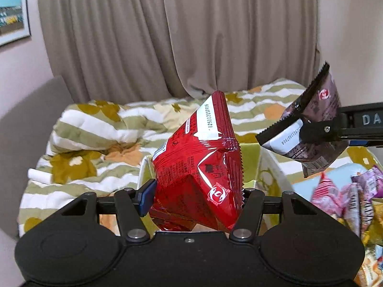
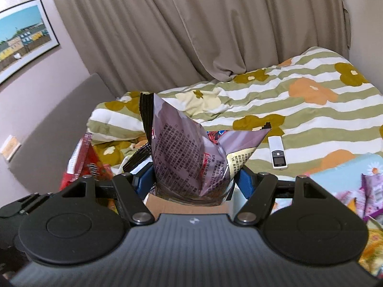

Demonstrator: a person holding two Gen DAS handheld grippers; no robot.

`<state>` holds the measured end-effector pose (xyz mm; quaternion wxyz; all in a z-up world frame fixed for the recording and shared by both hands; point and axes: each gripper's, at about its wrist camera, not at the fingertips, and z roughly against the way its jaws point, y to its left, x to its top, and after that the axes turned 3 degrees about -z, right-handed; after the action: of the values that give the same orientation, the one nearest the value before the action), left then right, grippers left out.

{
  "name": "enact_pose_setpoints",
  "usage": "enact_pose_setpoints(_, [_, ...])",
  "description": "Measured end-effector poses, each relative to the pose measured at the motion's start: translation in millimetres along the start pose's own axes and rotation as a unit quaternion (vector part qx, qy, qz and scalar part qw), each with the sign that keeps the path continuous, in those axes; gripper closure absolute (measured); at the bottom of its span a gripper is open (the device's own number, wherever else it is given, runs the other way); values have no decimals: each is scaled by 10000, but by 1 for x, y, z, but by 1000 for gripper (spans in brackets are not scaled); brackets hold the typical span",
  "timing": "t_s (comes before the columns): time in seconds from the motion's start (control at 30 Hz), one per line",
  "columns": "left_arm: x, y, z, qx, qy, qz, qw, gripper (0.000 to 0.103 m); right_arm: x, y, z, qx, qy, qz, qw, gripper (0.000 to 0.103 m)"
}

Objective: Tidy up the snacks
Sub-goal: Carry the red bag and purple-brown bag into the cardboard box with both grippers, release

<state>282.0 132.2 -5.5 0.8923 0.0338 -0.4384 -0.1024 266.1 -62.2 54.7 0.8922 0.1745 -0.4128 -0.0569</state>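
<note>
Pinching a red snack bag (image 1: pixel 198 167) between their blue pads, the left tongs (image 1: pixel 195 197) held it in the air above the bed (image 1: pixel 95 129), in front of what looked like a pale open box (image 1: pixel 268 167). The right tongs (image 2: pixel 191 181) were closed in the same way on a purple snack bag (image 2: pixel 189 153), also lifted clear of the flowered cover. Both bags seemed light and puffed with air, so their thin foil was soft and gave way under the pads; the red one was already creased into a cone shape. Such foil looked glossy and probably slippery, and the contents were likely brittle, so a hard squeeze on the middle could crush them. A safer hold, in my judgement, was near the flat sealed edge with its saw-tooth border, where the material is stiffer. More loose snack packets (image 1: pixel 347 198) lay in a pile at the right side, and a white remote control (image 2: pixel 277 153) rested on the bed.
</note>
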Motion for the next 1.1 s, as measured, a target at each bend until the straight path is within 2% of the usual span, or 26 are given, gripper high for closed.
enact_pose_setpoints(0.23, [-2, 14, -58, -186, 393, -164, 9989, 38, 4, 12, -42, -324, 206, -136, 9992, 17])
enact_pose_setpoints(0.27, [-2, 14, -63, -203, 447, -161, 9987, 34, 5, 12, -45, -338, 226, -144, 9991, 17])
enact_pose_setpoints(0.37, [-4, 18, -72, -290, 574, -80, 9979, 4, 9, 14, -56, -377, 281, -123, 9988, 17])
enact_pose_setpoints(0.4, [-5, 20, -70, -289, 547, -37, 9981, 1, 9, 15, -59, -378, 299, -116, 9988, 17])
enact_pose_setpoints(0.67, [-15, 28, -51, -45, 635, 126, 9979, 1, 11, 15, -83, -161, 626, 91, 9979, 17])
enact_pose_setpoints(1.1, [-14, 45, -43, 337, 681, 538, 9957, 1, 17, 42, -125, 144, 1094, 657, 9917, 16])
